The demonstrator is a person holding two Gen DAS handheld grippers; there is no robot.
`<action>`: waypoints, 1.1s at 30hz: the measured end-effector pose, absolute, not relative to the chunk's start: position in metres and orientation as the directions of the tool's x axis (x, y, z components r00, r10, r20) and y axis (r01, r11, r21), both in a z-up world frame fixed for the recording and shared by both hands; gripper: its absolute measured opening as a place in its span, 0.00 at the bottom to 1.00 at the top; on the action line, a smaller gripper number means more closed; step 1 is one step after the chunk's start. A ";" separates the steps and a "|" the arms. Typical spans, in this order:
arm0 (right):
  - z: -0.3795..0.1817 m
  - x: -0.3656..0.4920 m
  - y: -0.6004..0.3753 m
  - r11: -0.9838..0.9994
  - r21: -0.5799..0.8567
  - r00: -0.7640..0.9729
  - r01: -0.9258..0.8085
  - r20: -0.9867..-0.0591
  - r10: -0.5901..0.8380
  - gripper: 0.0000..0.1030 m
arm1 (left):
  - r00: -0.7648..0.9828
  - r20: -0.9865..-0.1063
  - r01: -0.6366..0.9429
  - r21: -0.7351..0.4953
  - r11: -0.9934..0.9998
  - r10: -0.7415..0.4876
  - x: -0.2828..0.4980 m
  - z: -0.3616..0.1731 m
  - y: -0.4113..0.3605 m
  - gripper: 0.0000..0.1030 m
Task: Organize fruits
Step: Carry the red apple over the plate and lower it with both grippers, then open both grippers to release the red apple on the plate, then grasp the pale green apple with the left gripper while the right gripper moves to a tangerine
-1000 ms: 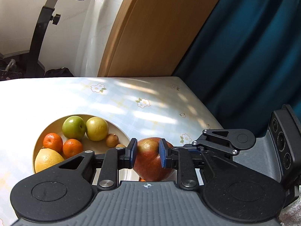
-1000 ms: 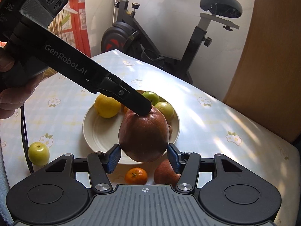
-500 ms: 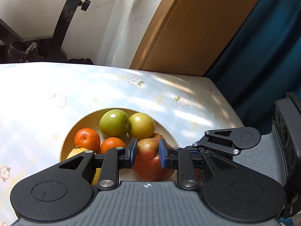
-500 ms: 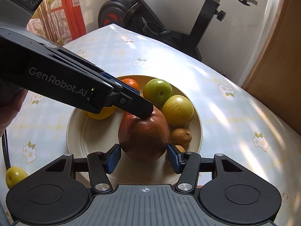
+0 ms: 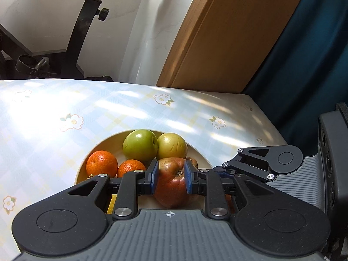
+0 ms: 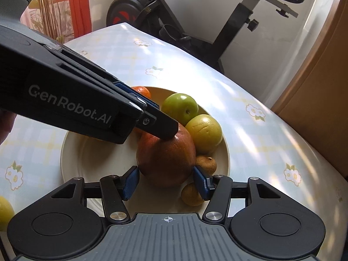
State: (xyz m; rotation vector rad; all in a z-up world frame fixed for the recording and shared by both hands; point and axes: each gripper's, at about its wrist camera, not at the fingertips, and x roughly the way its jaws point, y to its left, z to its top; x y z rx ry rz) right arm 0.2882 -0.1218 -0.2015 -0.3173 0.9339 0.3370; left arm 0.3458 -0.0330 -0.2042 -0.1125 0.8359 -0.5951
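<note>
A large red apple hangs low over the cream plate. My left gripper pinches its top between the blue pads; its jaws are opening slightly. From the near side my right gripper has its pads against the apple's lower flanks. On the plate lie a green apple, a yellow-green one, two oranges and two small brown fruits. I cannot tell whether the red apple touches the plate.
A yellow fruit lies on the flowered tablecloth left of the plate. An exercise bike stands past the table's far edge. A wooden panel and a blue curtain flank the right side.
Both grippers have carried the red apple forward and down over the plate, which now looms larger. A loose orange and a red fruit near the front edge have dropped out of view.
</note>
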 end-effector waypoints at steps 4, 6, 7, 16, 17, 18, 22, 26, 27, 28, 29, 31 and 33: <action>-0.190 0.278 -0.127 0.905 -0.125 0.566 -0.407 -0.812 0.142 0.49 | 0.530 -0.678 0.417 -0.314 0.853 -0.509 0.349 -0.208 -0.031 0.26; -0.180 0.270 -0.129 0.902 -0.124 0.573 -0.414 -0.805 0.152 0.49 | 0.531 -0.680 0.410 -0.316 0.856 -0.506 0.349 -0.207 -0.031 0.26; -0.174 0.267 -0.132 0.900 -0.124 0.579 -0.418 -0.800 0.159 0.49 | 0.532 -0.684 0.407 -0.311 0.859 -0.499 0.347 -0.203 -0.029 0.26; -0.152 0.213 -0.159 0.948 -0.070 0.675 -0.310 -0.718 0.168 0.46 | 0.612 -0.670 0.402 -0.195 0.895 -0.421 0.298 -0.171 -0.019 0.25; -0.152 0.209 -0.162 0.956 -0.040 0.685 -0.289 -0.706 0.178 0.46 | 0.621 -0.666 0.408 -0.178 0.896 -0.415 0.289 -0.166 -0.014 0.25; -0.153 0.204 -0.165 0.965 -0.006 0.699 -0.264 -0.691 0.186 0.46 | 0.631 -0.660 0.408 -0.164 0.898 -0.408 0.279 -0.161 -0.008 0.25; -0.158 0.182 -0.168 0.992 0.003 0.767 -0.127 -0.634 0.100 0.47 | 0.668 -0.657 0.347 -0.139 0.928 -0.348 0.236 -0.149 0.025 0.25; -0.172 0.166 -0.173 0.995 0.082 0.790 -0.061 -0.605 0.099 0.46 | 0.699 -0.650 0.296 -0.119 0.948 -0.300 0.199 -0.147 0.046 0.25; -0.176 0.163 -0.173 0.994 0.096 0.795 -0.045 -0.600 0.094 0.46 | 0.703 -0.650 0.284 -0.116 0.952 -0.288 0.192 -0.147 0.049 0.25; -0.179 0.159 -0.173 0.993 0.110 0.800 -0.032 -0.593 0.091 0.46 | 0.709 -0.648 0.270 -0.115 0.956 -0.278 0.185 -0.149 0.052 0.26; -0.181 0.156 -0.174 0.992 0.123 0.804 -0.023 -0.588 0.091 0.46 | 0.712 -0.647 0.259 -0.118 0.959 -0.272 0.179 -0.150 0.054 0.26; -0.187 0.148 -0.175 0.985 0.174 0.809 -0.001 -0.578 0.103 0.46 | 0.721 -0.643 0.234 -0.126 0.964 -0.259 0.167 -0.154 0.056 0.27; -0.191 0.142 -0.175 0.982 0.187 0.811 0.006 -0.576 0.105 0.46 | 0.728 -0.637 0.216 -0.136 0.967 -0.252 0.158 -0.159 0.055 0.41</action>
